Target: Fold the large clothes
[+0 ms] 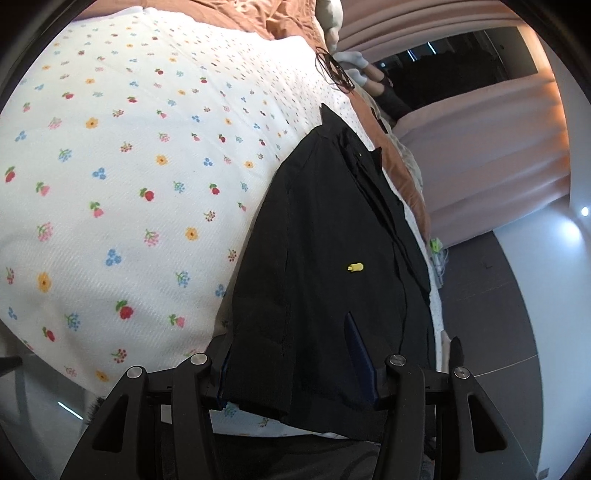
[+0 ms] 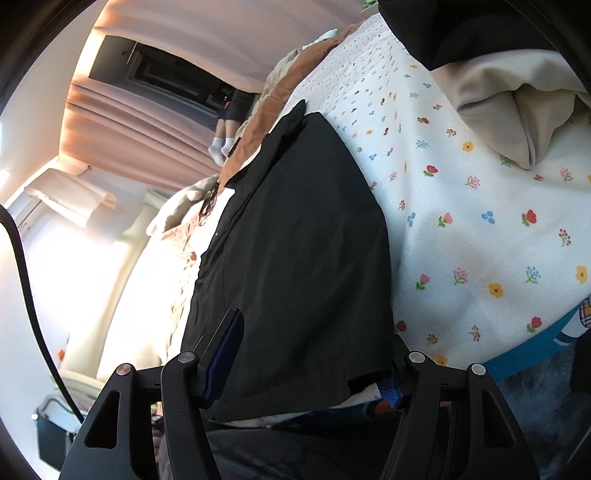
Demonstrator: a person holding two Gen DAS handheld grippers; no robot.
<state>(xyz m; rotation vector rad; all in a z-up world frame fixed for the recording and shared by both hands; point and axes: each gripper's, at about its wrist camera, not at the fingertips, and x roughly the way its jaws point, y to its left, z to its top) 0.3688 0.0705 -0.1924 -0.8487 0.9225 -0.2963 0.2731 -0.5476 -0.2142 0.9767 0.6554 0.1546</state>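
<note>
Bed, covered by a white floral-print sheet with small red, blue, yellow and pink flowers.

Lying directly on it:
- Black garment, spread flat along the bed's edge, collar end toward 12 o'clock in the left wrist view, hem at 6 o'clock; a small yellow tag sits on its cloth.
- Rust-orange bedding, bunched at the far end, 12 o'clock.
- Beige pillow, at 2 o'clock in the right wrist view.
- Dark wire-like tangle near the far corner; identity unclear.
</note>
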